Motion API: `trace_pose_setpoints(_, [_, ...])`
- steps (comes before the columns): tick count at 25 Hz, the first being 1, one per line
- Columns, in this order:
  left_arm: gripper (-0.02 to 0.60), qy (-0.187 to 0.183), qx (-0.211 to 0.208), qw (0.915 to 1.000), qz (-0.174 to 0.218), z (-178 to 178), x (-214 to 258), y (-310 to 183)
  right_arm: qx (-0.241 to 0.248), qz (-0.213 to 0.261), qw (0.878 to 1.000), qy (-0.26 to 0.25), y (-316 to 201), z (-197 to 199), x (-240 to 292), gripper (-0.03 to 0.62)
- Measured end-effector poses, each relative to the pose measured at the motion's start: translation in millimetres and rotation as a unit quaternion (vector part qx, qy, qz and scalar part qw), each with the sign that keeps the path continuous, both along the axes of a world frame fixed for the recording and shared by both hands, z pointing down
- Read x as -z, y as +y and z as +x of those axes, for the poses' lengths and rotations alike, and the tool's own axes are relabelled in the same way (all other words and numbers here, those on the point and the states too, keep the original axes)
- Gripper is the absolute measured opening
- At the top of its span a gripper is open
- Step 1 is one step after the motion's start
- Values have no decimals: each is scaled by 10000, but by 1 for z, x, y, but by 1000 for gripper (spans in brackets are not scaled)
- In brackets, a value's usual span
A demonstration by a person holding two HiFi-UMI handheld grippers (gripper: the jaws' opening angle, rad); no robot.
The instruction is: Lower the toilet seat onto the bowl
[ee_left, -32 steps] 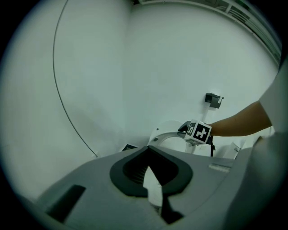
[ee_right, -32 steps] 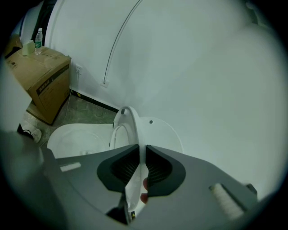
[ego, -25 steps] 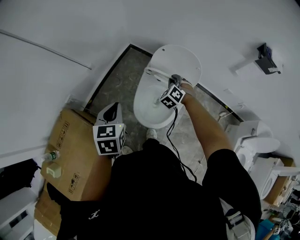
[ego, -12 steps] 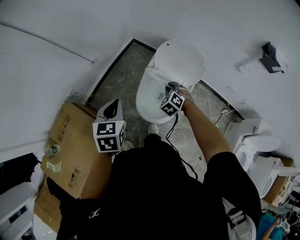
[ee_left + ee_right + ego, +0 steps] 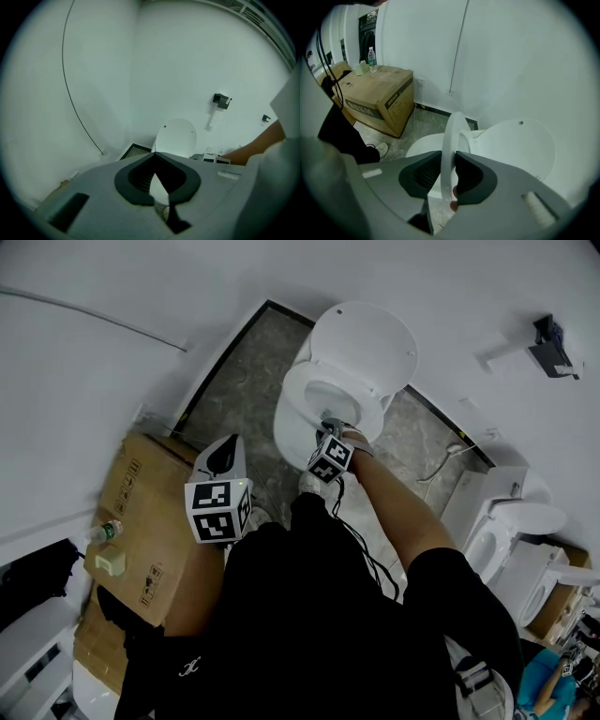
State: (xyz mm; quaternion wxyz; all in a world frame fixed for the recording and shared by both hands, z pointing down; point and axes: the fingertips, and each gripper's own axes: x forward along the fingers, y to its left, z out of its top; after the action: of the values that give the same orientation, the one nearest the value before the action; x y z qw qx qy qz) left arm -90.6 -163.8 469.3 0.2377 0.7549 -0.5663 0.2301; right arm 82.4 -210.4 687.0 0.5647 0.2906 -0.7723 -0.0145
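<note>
The white toilet stands against the wall, its lid (image 5: 366, 343) upright and its ring seat (image 5: 305, 395) tilted down over the bowl (image 5: 286, 432). My right gripper (image 5: 330, 426) is at the seat's front edge. In the right gripper view the seat rim (image 5: 451, 136) runs edge-on between the jaws of that gripper (image 5: 448, 176). Both pads still touch the rim while the jaws are opening. The lid (image 5: 511, 145) stands behind. My left gripper (image 5: 223, 454) hangs apart at the left, shut and empty, and points toward the lid (image 5: 176, 136).
A cardboard box (image 5: 141, 512) with a water bottle (image 5: 103, 532) on it stands left of the toilet. A second toilet (image 5: 511, 521) is at the right. A dark fixture (image 5: 548, 343) hangs on the wall. The person's shoe (image 5: 309, 484) is near the bowl's front.
The seat has come down from against the lid toward the bowl, and my right gripper has moved with it toward the person. The left gripper has stayed where it was.
</note>
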Motion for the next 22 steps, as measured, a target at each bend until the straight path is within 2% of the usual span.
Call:
trace_pose_setpoints(8, [9,-65,-84,9997,-234,7,-23,14,-26,-479,9988,62,31,-13,-42,126])
trace_pose_setpoints(22, [8,258,-22,9969,-747,13,-90,32,27,-1310,9912,202,67,-35,-112,170])
